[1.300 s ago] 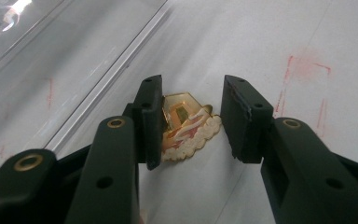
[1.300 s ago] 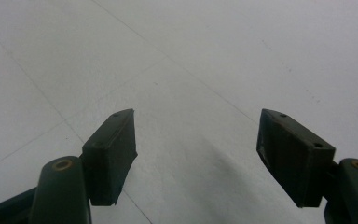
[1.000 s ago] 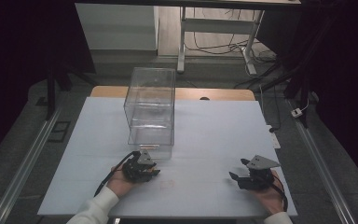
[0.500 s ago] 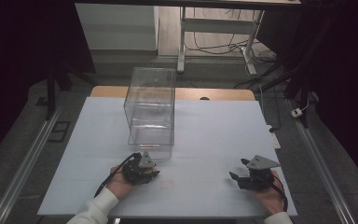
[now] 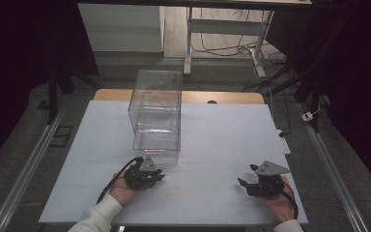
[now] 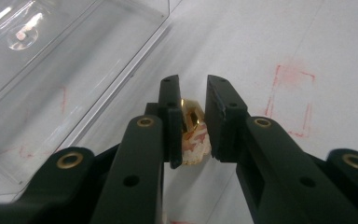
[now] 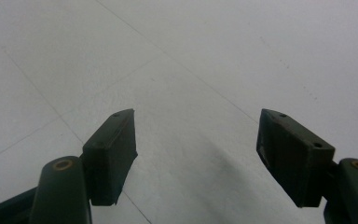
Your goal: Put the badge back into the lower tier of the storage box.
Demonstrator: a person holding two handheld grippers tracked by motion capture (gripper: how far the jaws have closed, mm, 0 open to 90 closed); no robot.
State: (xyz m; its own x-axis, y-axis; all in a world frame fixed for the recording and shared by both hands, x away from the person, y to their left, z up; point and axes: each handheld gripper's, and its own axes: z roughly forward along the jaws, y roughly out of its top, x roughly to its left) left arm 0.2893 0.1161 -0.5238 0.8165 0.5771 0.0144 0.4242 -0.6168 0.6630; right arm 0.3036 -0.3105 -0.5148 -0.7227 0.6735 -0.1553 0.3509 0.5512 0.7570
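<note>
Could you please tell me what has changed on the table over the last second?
The left gripper has just been closing its jaws on the small gold-and-pink object between them. Both hands kept their places; the right gripper stayed open, and the clear box did not move.

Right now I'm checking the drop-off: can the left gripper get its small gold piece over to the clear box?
Probably yes. The left gripper, jaws just closing on the gold piece, sits right beside the clear box, with bare mat between them.
</note>
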